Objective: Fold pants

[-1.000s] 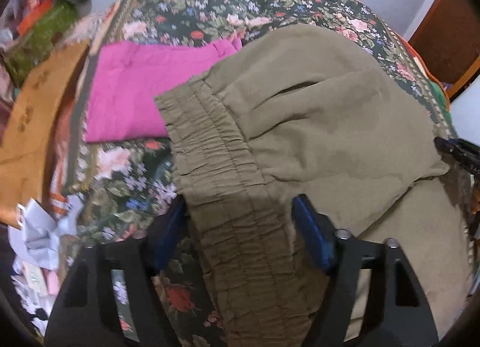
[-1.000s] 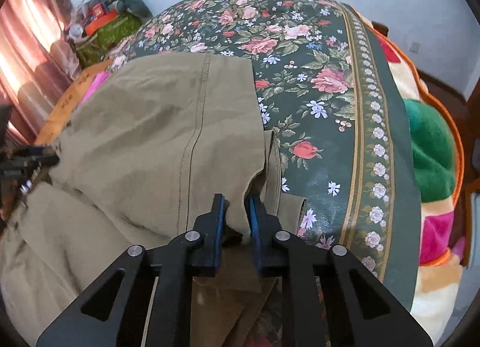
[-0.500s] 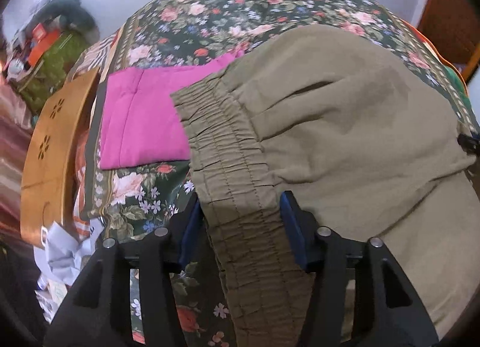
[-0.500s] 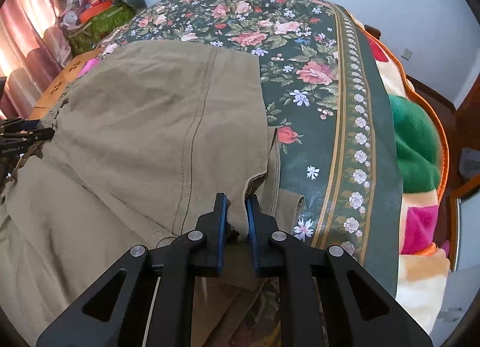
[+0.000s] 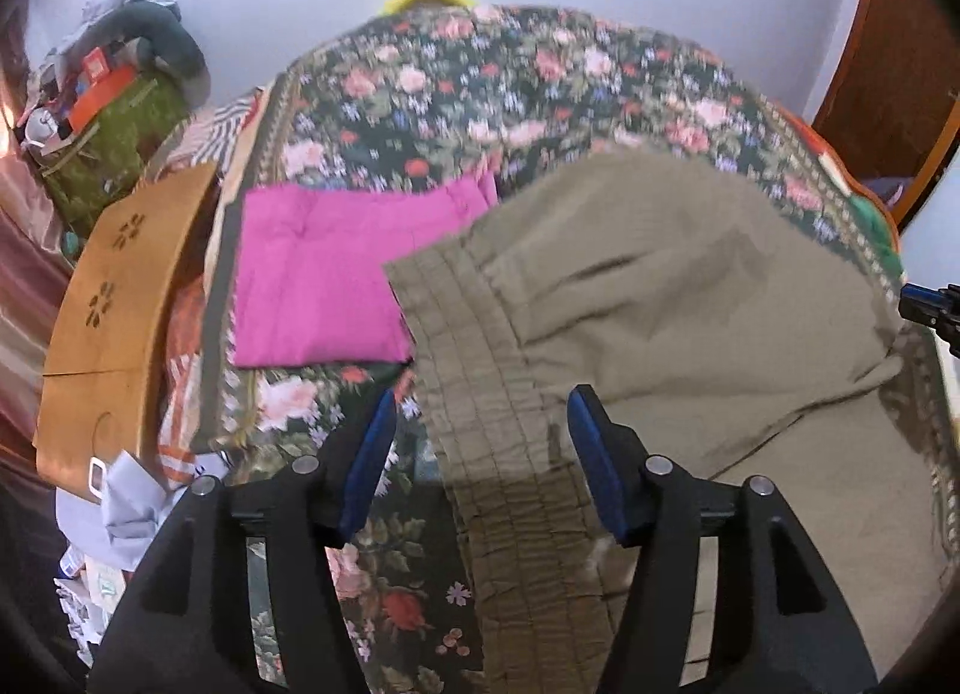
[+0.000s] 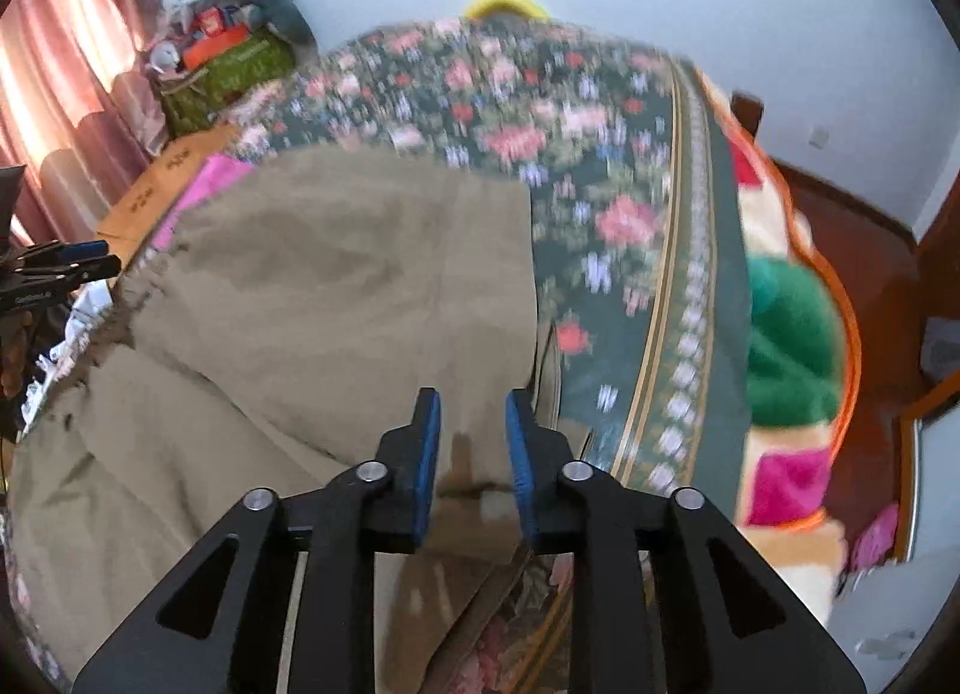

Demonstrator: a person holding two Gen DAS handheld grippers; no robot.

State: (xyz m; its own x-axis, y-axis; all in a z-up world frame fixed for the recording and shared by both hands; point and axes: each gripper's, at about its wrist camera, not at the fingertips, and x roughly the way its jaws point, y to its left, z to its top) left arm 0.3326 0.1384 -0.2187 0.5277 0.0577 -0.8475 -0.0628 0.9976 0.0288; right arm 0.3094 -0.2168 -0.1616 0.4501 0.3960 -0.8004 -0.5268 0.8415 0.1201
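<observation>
Olive-green pants (image 5: pixel 690 298) lie folded over on the floral bedspread (image 5: pixel 480 93), the gathered elastic waistband (image 5: pixel 480 382) toward my left gripper. My left gripper (image 5: pixel 480 442) is open, its blue pads straddling the waistband above the cloth. In the right wrist view the pants (image 6: pixel 336 286) fill the left half. My right gripper (image 6: pixel 471 442) is open above the folded edge of the pants, holding nothing. The left gripper's tip (image 6: pixel 60 268) shows at the left edge there.
Folded pink cloth (image 5: pixel 324 274) lies beside the waistband. A wooden board (image 5: pixel 114 304) and a cluttered green bag (image 5: pixel 114 141) stand at the left. Bright blankets (image 6: pixel 786 334) hang off the bed's right side. Crumpled paper (image 5: pixel 120 508) lies at the lower left.
My right gripper has opened and let go of the pants' edge. Both grippers have drawn back and tilted up, so more wall shows. The left gripper stays open.
</observation>
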